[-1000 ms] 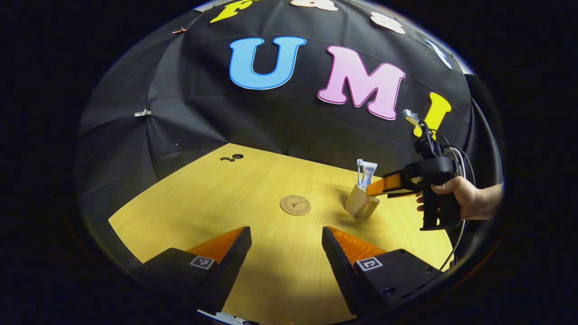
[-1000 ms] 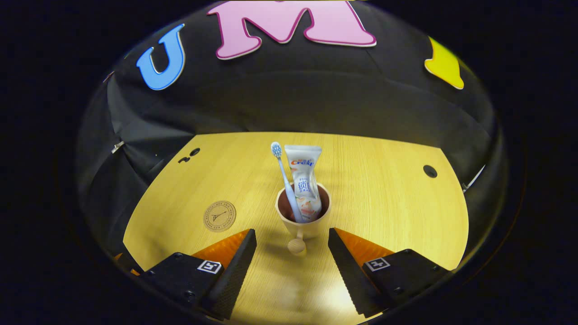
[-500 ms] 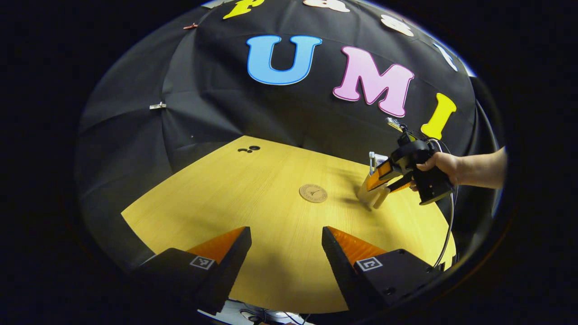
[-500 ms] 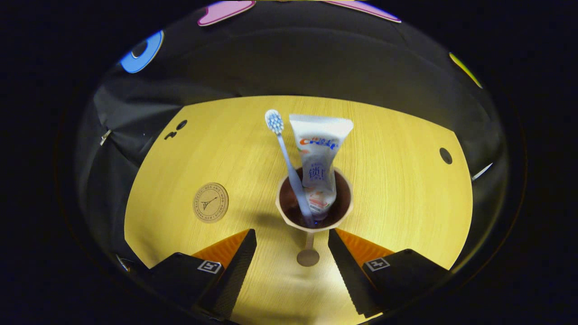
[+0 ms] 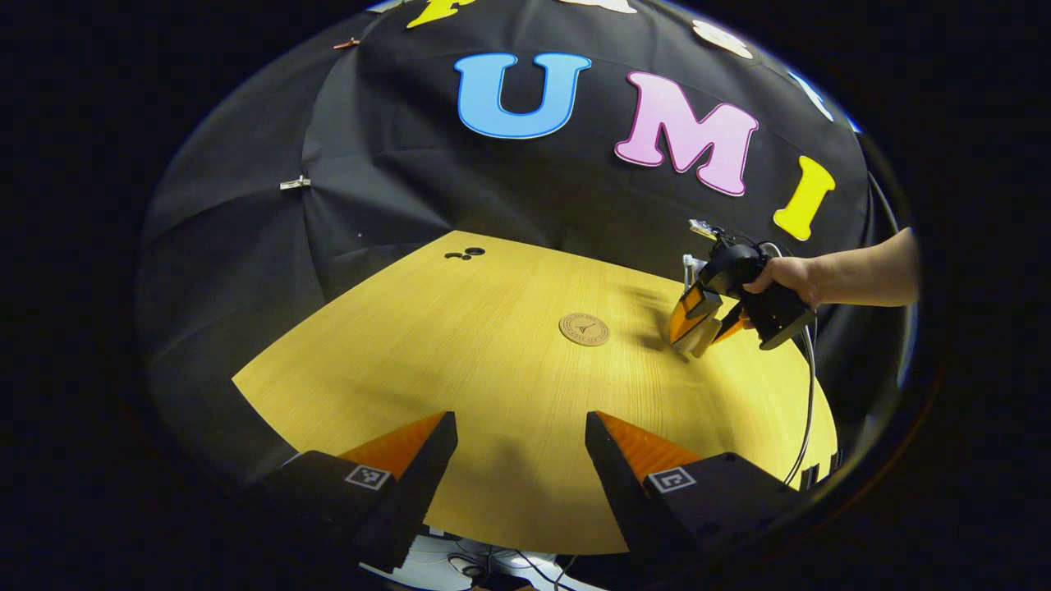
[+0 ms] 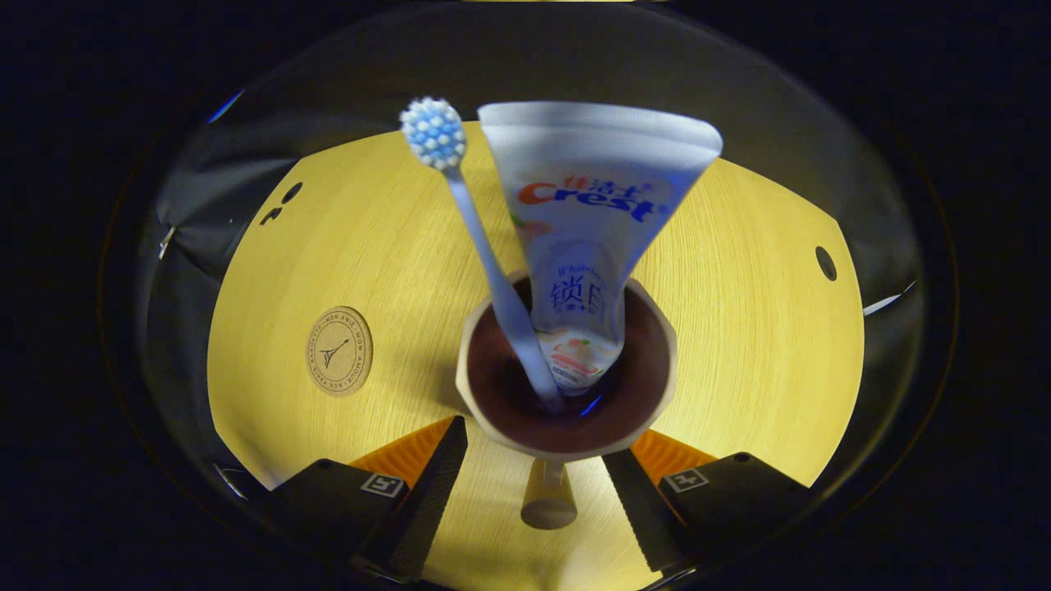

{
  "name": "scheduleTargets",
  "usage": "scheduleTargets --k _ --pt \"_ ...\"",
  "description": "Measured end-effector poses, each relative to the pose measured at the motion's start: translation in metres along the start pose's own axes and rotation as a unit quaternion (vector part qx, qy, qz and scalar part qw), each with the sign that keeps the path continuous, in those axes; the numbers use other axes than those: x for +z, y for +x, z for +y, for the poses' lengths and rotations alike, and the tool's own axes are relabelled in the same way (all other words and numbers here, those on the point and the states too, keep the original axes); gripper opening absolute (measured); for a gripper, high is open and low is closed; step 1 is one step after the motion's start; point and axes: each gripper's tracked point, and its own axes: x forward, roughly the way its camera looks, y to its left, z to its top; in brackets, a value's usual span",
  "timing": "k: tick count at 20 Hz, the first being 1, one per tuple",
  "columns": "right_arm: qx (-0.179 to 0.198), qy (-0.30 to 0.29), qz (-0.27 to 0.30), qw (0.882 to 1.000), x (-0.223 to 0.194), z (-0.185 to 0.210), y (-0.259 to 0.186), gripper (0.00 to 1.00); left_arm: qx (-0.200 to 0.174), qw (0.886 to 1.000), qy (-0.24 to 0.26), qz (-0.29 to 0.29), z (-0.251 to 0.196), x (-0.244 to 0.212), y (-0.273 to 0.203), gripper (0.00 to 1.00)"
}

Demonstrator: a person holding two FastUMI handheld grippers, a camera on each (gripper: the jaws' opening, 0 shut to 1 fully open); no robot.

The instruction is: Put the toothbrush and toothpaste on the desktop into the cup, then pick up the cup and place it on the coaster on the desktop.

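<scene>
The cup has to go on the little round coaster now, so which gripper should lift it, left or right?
Probably the right. The right gripper sits with open fingers either side of the cup, which holds the toothbrush and toothpaste. The left gripper hangs open, far back from it and the coaster.

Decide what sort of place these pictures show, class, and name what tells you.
Probably a recording booth set up for a bathroom-style chore: black cloth wall, a bare wooden desktop, and only a cup, toothbrush, toothpaste and coaster.

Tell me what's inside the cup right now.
The cup holds a toothbrush, head up, and a toothpaste tube, both sticking out above the rim. Their lower ends and the cup's bottom are too dark to tell.
</scene>
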Motion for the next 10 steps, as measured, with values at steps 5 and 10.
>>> scheduleTargets --k 5,10 --pt "-0.006 0.008 0.02 1.0 -0.004 -0.007 0.012 0.75 -0.012 1.0 0.015 0.011 -0.01 -0.004 0.008 0.98" --pt "-0.01 0.002 0.029 1.0 -0.009 -0.007 0.013 0.46 -0.017 1.0 0.017 0.019 -0.015 -0.005 0.013 0.98"
